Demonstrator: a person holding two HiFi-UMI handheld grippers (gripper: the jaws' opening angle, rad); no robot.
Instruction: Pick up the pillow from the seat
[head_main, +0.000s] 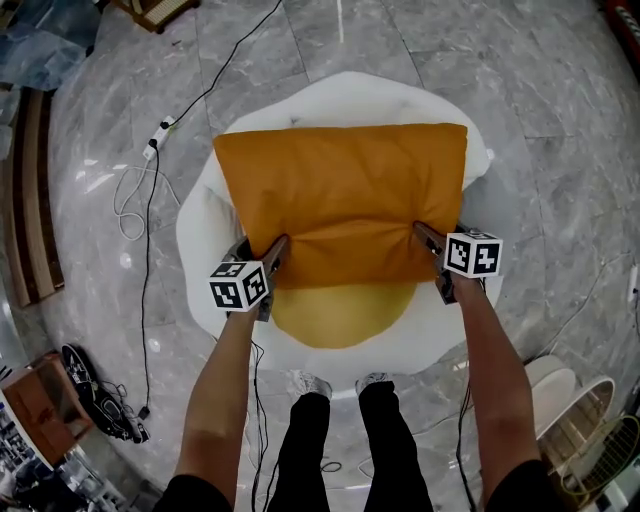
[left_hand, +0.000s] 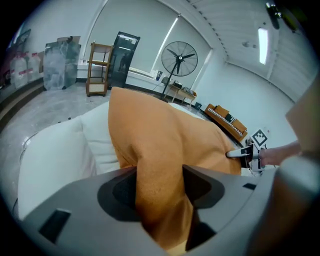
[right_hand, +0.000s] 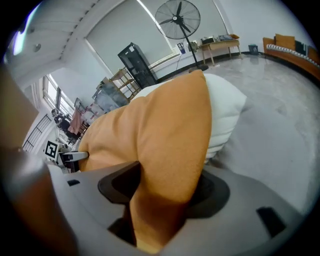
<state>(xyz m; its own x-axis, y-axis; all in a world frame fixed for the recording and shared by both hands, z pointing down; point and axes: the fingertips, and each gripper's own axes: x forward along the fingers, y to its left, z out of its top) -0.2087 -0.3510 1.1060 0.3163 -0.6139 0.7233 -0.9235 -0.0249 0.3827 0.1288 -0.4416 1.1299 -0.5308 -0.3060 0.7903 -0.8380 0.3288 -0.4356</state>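
As we stand over the white seat (head_main: 200, 235), our left gripper (head_main: 277, 250) and right gripper (head_main: 426, 234) each clamp a near corner of the orange pillow (head_main: 340, 195), with fabric bunched tight between both pairs of jaws. The pillow spreads across the seat, its far edge toward the white backrest and its near edge overlapping a yellow cushion (head_main: 340, 312) beneath. Grey marble floor (head_main: 90, 190) surrounds the seat, with a white cable (head_main: 130, 200) trailing at our left.
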